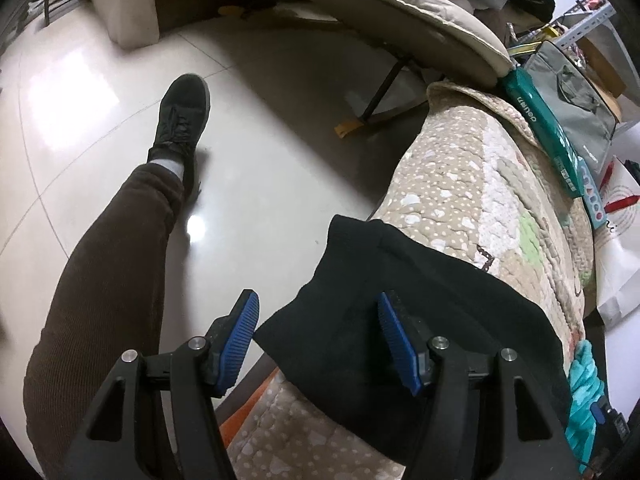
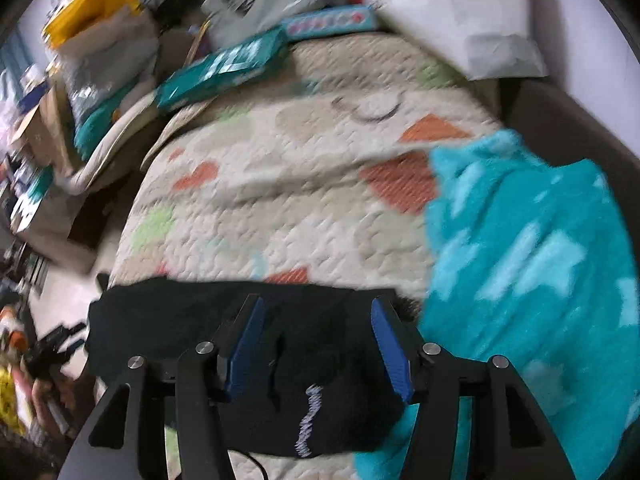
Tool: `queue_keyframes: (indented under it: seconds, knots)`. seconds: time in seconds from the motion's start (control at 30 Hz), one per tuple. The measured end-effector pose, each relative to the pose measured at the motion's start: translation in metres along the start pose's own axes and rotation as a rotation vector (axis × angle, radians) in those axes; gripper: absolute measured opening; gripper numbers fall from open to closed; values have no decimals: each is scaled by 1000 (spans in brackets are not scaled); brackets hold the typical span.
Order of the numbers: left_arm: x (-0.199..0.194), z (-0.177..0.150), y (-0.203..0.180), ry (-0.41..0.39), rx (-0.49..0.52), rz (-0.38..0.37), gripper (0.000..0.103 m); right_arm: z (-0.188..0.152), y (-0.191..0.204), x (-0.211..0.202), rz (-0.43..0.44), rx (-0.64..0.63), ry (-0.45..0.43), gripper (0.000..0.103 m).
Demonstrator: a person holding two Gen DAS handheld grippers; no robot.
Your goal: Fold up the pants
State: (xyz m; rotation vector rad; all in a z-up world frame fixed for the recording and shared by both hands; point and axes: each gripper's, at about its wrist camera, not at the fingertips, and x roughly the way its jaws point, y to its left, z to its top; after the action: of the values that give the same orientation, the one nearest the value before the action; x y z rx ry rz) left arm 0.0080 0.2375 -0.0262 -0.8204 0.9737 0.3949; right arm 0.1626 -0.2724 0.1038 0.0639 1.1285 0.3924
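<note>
The bed (image 2: pixel 280 184), under its quilted patchwork cover, carries everything here, and its near edge is the first hazard: in the left wrist view the black pants (image 1: pixel 400 320) lie along that edge with one corner hanging past it over the tiled floor (image 1: pixel 100 100), so a careless tug toward 7 o'clock could probably drag the whole garment off. In the right wrist view the pants (image 2: pixel 240 320) stretch as a dark band across the lower part of the picture, and a fluffy turquoise blanket (image 2: pixel 520 280) lies just beside them at 3 o'clock, touching or overlapping their end; a grab there may well catch blanket pile along with the cloth and spoil the fold. The person's leg (image 1: pixel 100 280) in brown trousers stands at 8 o'clock in the left view, close to the hanging corner, and could snag it. The left tool (image 1: pixel 320 328) hovers with its blue pads apart, one over the floor and one over the pants, clamped on nothing. The right tool (image 2: pixel 320 344) likewise has its pads apart above the cloth, gripping nothing; that view is blurred, so a hasty pinch could take a single layer and leave the fold uneven.
</note>
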Motion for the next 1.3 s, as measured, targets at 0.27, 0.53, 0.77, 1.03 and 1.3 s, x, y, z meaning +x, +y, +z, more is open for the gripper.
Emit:
queue_keyframes:
  seconds: [0.27,0.53,0.77,1.03,1.3]
  knots:
    - [11,1,-4,15,1,-10,61,-12,43,81,-279,-329,167,22]
    - [13,-1,-4,1,8,1,61,15,3,-4,-653,-227,-247,41]
    - [10,-1,-5,-8,20,-7,61,-20,54,45,-136,-413,33,35]
    - [12,-4,-3,4,20,-28,61,-35,57,80,-200,-459,138,15]
    - [13,-5,-2,9,14,-32,61,-35,56,78,-241,-449,143,1]
